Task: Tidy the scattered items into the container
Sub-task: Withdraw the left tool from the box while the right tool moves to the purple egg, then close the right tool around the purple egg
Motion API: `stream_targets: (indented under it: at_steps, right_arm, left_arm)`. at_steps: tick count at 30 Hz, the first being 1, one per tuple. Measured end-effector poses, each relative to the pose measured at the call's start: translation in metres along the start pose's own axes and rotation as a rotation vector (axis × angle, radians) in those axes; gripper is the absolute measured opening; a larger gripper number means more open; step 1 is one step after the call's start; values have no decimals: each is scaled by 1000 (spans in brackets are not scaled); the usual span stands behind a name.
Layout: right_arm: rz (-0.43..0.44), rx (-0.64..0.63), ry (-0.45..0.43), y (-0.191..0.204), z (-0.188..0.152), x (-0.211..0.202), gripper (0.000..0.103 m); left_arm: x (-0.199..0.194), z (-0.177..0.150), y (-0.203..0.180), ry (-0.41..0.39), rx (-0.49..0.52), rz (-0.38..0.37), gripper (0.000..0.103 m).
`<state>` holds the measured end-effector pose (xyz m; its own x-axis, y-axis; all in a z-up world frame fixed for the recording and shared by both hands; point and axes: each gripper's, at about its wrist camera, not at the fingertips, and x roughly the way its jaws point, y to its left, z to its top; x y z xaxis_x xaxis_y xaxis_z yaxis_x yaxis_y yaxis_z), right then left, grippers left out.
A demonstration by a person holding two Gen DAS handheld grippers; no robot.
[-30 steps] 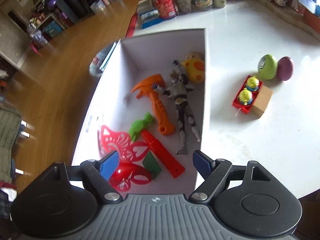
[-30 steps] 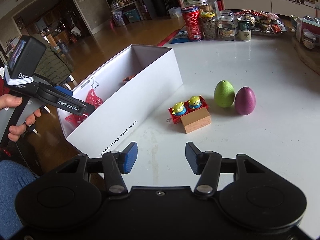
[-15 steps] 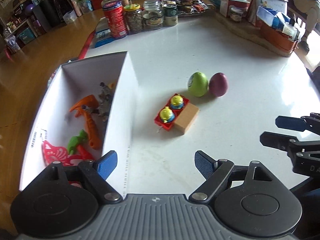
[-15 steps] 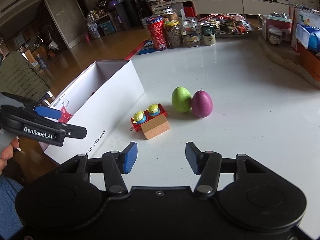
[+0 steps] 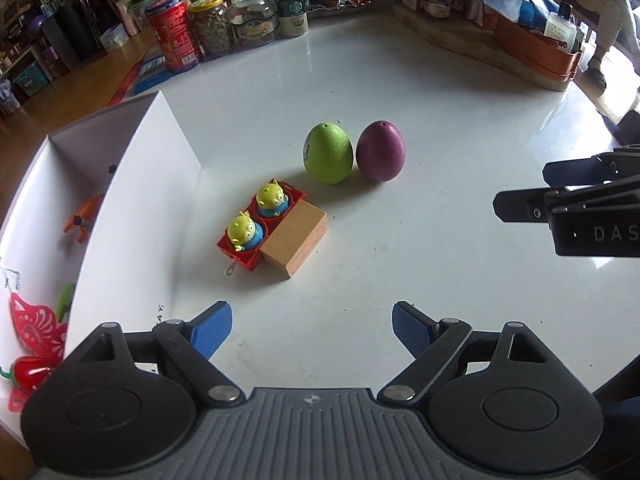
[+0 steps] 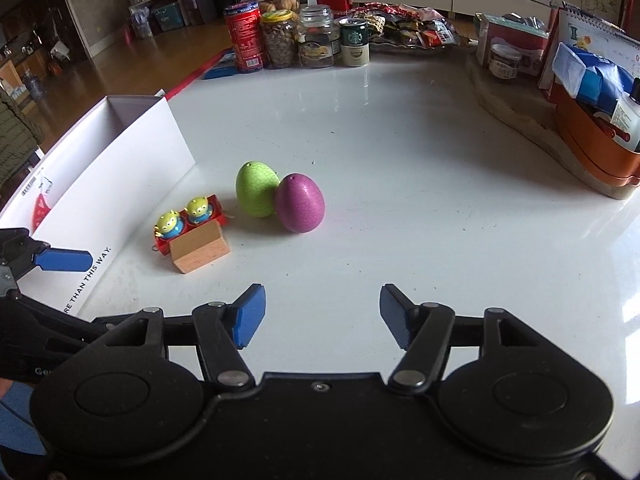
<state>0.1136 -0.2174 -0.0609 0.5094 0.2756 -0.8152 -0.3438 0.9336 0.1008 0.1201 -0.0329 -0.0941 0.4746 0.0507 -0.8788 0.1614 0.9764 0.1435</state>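
Jaws of left gripper (image 5: pixel 306 330) & right gripper (image 6: pixel 322 316) have just been opening, empty, prob. for eggs (image 5: pixel 329 154) beside box (image 5: pixel 132 200).

table (image 5: pixel 400 264): you had a glossy white top here, smooth, throwing back window light.
box (image 5: pixel 132 200): matt white card walls, left of frame.
green egg (image 5: pixel 328 154): your plastic shell looked crackle-textured, slight sheen.
purple egg (image 5: pixel 380 152): same crackled plastic, duller.
block (image 5: pixel 294 236): bare matt wood.
alien figures (image 5: pixel 256 218): shiny plastic in a red plastic tray.
jars (image 6: pixel 316 40): clear glass, upper centre.
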Motion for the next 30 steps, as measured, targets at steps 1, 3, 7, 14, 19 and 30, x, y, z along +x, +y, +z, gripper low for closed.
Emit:
stream_targets:
  at_steps: [1, 3, 7, 14, 19, 30]
  right_arm:
    - [-2, -6, 3, -1, 3, 5, 63]
    - [-7, -16, 9, -1, 8, 13, 63]
    - [-16, -43, 8, 3, 21, 32, 64]
    - [3, -144, -18, 16, 34, 58, 64]
    - [7, -246, -36, 27, 37, 76, 64]
    - [27, -271, 0, 34, 51, 115, 56]
  left_arm:
    - [4, 0, 0, 8, -6, -6, 89]
    - [14, -2, -1, 26, -15, -3, 92]
    - [33, -4, -4, 70, -44, -23, 92]
    - [49, -4, -9, 92, -74, -29, 92]
    - [53, -7, -9, 99, -96, -31, 92]
    - [56, -11, -21, 114, -75, -71, 92]
